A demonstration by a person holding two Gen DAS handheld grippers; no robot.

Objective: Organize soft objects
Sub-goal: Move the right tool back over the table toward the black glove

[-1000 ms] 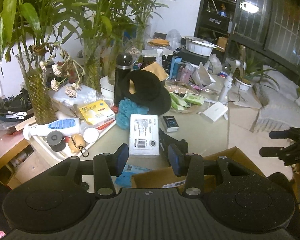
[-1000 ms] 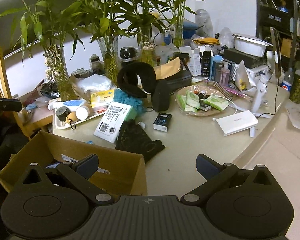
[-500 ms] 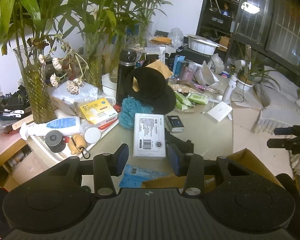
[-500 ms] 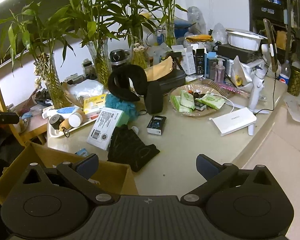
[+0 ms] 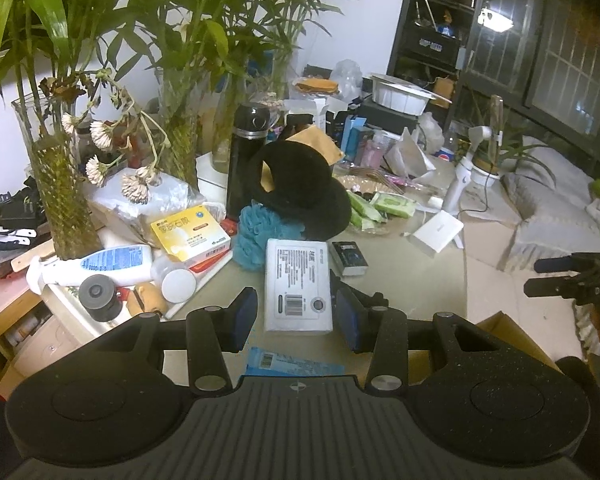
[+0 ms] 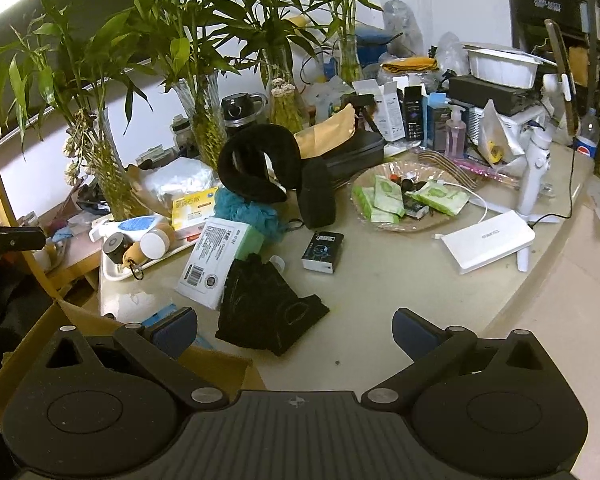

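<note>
A black neck pillow (image 5: 300, 188) (image 6: 260, 172) leans against clutter at the table's middle. A teal bath pouf (image 5: 260, 236) (image 6: 244, 212) lies beside it. A black glove (image 6: 266, 306) lies flat near the table's front edge, beside a white packet (image 5: 298, 284) (image 6: 212, 258). An open cardboard box (image 6: 32, 344) (image 5: 512, 336) sits below the table edge. My left gripper (image 5: 296, 314) is open and empty, just short of the white packet. My right gripper (image 6: 294, 330) is wide open and empty, near the glove.
Glass vases with bamboo (image 5: 60, 184) stand at the back left. A white tray (image 6: 118, 274) holds bottles. A dish of green packets (image 6: 404, 200), a white power bank (image 6: 488, 240), a black flask (image 5: 246, 148) and a small black box (image 6: 322, 250) crowd the table.
Both grippers have moved forward and closer to the table. The box has slid lower in both views. Nothing was picked up.
</note>
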